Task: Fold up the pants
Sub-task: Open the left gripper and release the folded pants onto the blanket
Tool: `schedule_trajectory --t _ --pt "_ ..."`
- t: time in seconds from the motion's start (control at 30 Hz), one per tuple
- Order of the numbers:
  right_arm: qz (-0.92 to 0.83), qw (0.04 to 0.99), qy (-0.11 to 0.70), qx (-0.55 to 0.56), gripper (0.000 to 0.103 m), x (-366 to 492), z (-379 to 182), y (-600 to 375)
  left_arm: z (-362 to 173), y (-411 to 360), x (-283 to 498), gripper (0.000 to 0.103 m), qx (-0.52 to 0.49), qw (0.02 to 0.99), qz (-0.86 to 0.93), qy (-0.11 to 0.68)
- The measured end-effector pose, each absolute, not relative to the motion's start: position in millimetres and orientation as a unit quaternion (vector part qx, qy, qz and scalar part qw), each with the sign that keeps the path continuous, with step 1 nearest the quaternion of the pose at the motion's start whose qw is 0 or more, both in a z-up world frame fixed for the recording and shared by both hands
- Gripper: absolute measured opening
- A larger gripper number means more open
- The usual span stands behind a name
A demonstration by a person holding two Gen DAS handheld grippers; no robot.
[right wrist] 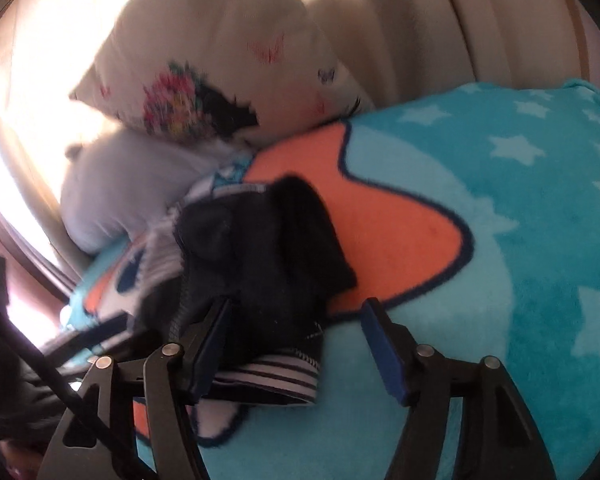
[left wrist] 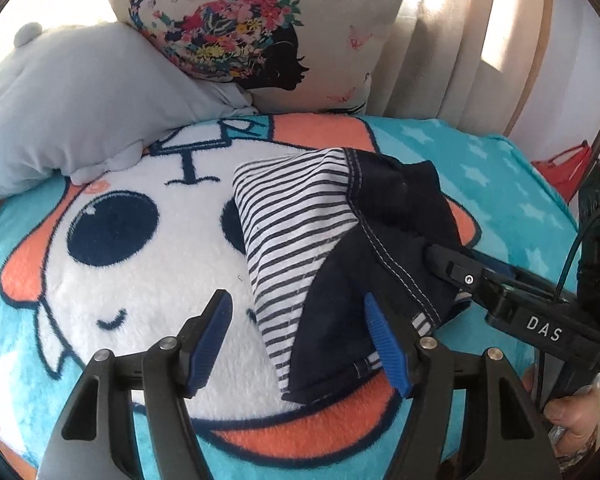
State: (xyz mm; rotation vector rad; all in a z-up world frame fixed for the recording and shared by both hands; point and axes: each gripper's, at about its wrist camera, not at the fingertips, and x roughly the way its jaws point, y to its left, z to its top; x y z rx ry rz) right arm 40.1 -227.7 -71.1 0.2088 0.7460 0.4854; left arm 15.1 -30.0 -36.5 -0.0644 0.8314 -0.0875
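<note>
The pants [left wrist: 340, 248] are navy with a black-and-white striped lining. They lie in a folded heap on the cartoon blanket [left wrist: 132, 272]. My left gripper [left wrist: 300, 340] is open just in front of them; its right pad [left wrist: 384, 344] rests at the navy edge and its left pad hangs over bare blanket. My right gripper [left wrist: 452, 260] reaches in from the right, its tip on the navy cloth. In the right wrist view the pants [right wrist: 260, 248] sit ahead of my open right gripper [right wrist: 296, 344]. Its left pad [right wrist: 208, 348] lies against the cloth and the right pad is free.
A floral cushion [left wrist: 260, 32] and a grey plush pillow [left wrist: 72, 96] lean at the back of the blanket. Cream curtains [left wrist: 460, 40] hang behind. A red item [left wrist: 568, 164] sits past the right edge. A person's hand [left wrist: 572, 420] holds the right gripper's handle.
</note>
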Motion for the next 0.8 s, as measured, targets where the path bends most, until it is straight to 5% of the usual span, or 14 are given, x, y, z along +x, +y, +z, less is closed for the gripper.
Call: schedule_trajectory --t 0.4,0.8 --pt "0.309 0.893 0.301 0.127 0.073 48 -6 -218 -13 -28 12 0.068 -0.002 0.925 -0.014 0.380" --pt "0.300 0.876 0.364 0.105 0.074 106 -37 -181 -19 -20 34 0.069 -0.014 0.919 -0.010 0.393"
